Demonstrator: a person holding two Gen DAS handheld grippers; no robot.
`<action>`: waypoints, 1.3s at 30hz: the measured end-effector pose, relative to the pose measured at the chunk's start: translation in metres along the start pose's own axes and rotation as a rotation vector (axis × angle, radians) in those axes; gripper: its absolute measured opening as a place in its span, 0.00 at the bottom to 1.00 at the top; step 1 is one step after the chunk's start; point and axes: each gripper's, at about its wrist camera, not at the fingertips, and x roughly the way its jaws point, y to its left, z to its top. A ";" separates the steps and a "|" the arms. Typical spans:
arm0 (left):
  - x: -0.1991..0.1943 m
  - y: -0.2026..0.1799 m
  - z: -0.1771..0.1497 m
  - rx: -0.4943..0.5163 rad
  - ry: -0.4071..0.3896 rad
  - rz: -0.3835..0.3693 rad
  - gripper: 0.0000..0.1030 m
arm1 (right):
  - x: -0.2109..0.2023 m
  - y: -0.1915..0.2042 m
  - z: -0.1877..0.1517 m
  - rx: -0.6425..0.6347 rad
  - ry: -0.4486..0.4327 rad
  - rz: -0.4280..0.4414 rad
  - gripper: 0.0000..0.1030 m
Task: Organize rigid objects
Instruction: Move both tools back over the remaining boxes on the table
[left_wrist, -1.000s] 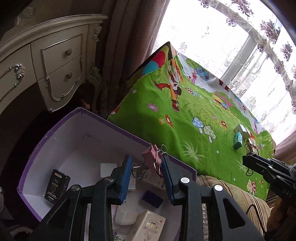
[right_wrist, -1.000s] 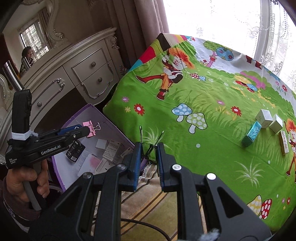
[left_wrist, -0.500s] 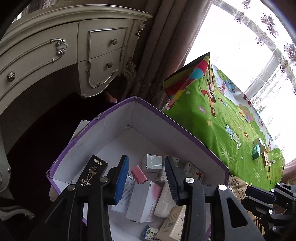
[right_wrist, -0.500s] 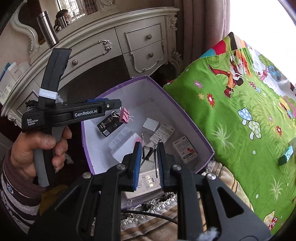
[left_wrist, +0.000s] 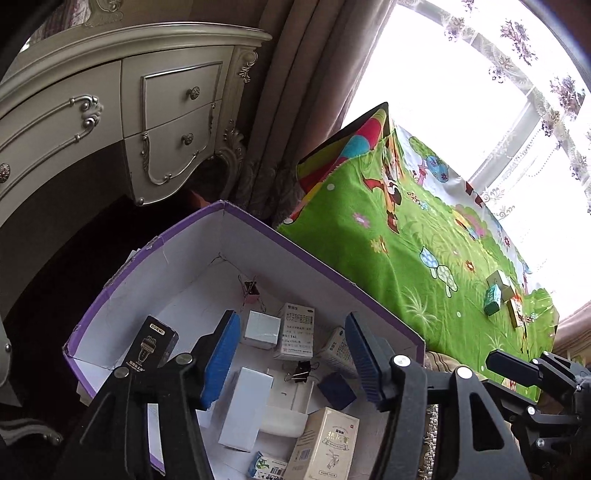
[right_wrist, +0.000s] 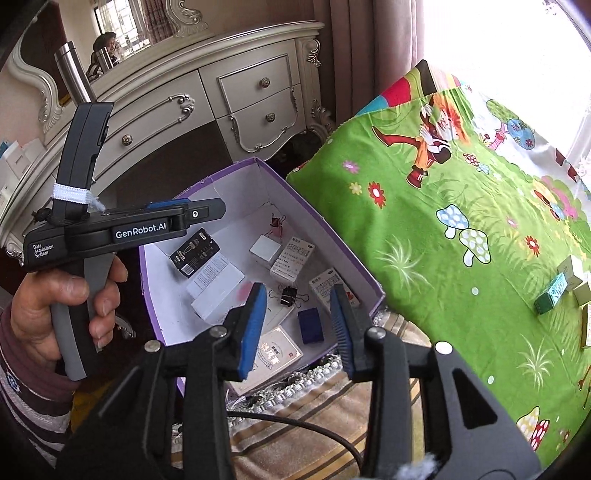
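Note:
A purple box (left_wrist: 155, 243) (right_wrist: 218, 177) with a white inside holds several small cartons. A pink binder clip (left_wrist: 252, 288) (right_wrist: 276, 226) lies in its far corner. A black binder clip (left_wrist: 302, 370) (right_wrist: 289, 294) lies near its middle. My left gripper (left_wrist: 291, 354) hangs open and empty above the box; it also shows in the right wrist view (right_wrist: 199, 212). My right gripper (right_wrist: 297, 325) hangs open and empty over the box's near side. Several small boxes (left_wrist: 498, 291) (right_wrist: 561, 284) lie on the green cartoon cloth (left_wrist: 369, 221) (right_wrist: 424, 258).
A cream dresser with drawers (left_wrist: 166, 122) (right_wrist: 240, 96) stands behind the box. Brown curtains (left_wrist: 295, 92) hang beside a bright window. A striped cushion (right_wrist: 295, 424) and a black cable (right_wrist: 314, 428) lie below the right gripper.
Both grippers have opened. The pink clip left the left gripper and lies in the box's far corner. The black clip left the right gripper and lies in the box.

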 end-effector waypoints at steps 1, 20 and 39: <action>0.001 -0.006 0.000 0.009 0.002 -0.005 0.58 | -0.002 -0.005 0.000 0.008 -0.005 -0.008 0.41; 0.049 -0.163 0.003 0.234 0.099 -0.114 0.58 | -0.060 -0.153 -0.032 0.265 -0.099 -0.189 0.50; 0.098 -0.320 -0.011 0.454 0.181 -0.198 0.58 | -0.107 -0.286 -0.082 0.485 -0.170 -0.348 0.57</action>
